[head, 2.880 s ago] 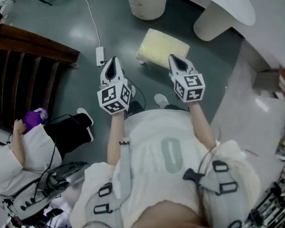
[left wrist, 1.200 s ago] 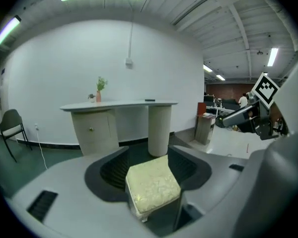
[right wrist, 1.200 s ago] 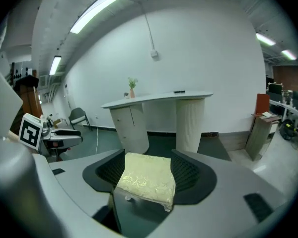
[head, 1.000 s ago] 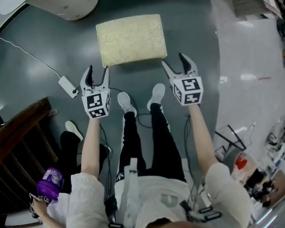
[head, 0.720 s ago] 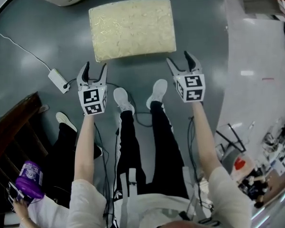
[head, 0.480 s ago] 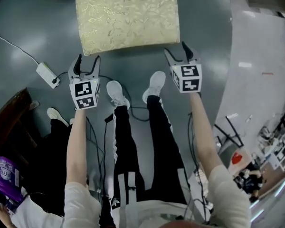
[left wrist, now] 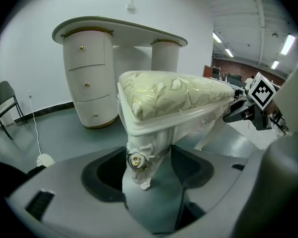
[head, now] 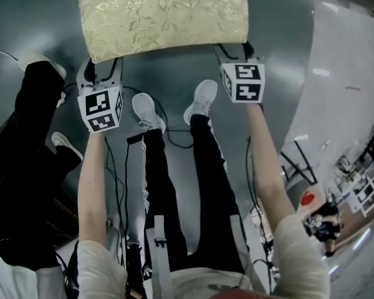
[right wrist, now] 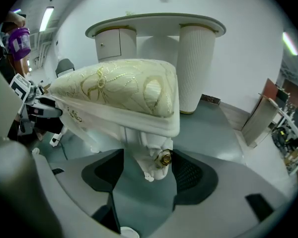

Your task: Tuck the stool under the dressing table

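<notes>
Stool (head: 162,14), cream with gold-leaf cushion, is not yet under the white dressing table (left wrist: 119,31); left gripper (left wrist: 149,170), jaws just opened, and right gripper (right wrist: 148,175) gape wide around 1 leg (left wrist: 139,162) each.

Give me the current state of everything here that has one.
Stool: upright on the floor, not yet under the dressing table.
Dressing table drawers: shut.
Left gripper: open, fingers just widened, stool leg between them ungripped.
Right gripper: open, stool leg between its fingers.
</notes>
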Motion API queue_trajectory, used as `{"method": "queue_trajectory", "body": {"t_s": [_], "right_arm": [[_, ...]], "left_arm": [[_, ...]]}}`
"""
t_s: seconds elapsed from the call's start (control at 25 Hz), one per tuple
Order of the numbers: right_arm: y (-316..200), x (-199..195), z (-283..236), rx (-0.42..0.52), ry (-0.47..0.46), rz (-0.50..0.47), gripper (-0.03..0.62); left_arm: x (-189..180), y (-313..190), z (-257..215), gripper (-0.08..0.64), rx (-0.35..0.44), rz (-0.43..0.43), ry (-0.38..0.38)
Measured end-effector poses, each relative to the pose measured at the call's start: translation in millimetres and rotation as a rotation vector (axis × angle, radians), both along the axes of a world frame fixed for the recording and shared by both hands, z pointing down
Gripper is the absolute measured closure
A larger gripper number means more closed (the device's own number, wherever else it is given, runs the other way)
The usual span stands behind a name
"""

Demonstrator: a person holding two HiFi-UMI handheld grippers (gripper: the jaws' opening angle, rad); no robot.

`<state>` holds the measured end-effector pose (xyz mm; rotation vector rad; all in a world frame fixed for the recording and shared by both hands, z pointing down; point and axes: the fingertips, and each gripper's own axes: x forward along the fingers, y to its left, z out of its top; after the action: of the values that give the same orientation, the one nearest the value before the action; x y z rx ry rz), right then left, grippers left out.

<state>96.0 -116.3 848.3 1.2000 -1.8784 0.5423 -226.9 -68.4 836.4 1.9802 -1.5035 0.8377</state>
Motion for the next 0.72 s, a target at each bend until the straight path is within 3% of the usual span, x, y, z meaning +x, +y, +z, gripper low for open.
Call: {"method": "queue_trajectory", "body": {"t_s": [0.72], "right_arm": [[-5.5, 1.1, 3.3, 0.034, -0.016, 0.031, 0.313]], "left_arm": [[0.4, -2.8, 3.3, 0.291, 0.038, 0.034, -0.001]]}}
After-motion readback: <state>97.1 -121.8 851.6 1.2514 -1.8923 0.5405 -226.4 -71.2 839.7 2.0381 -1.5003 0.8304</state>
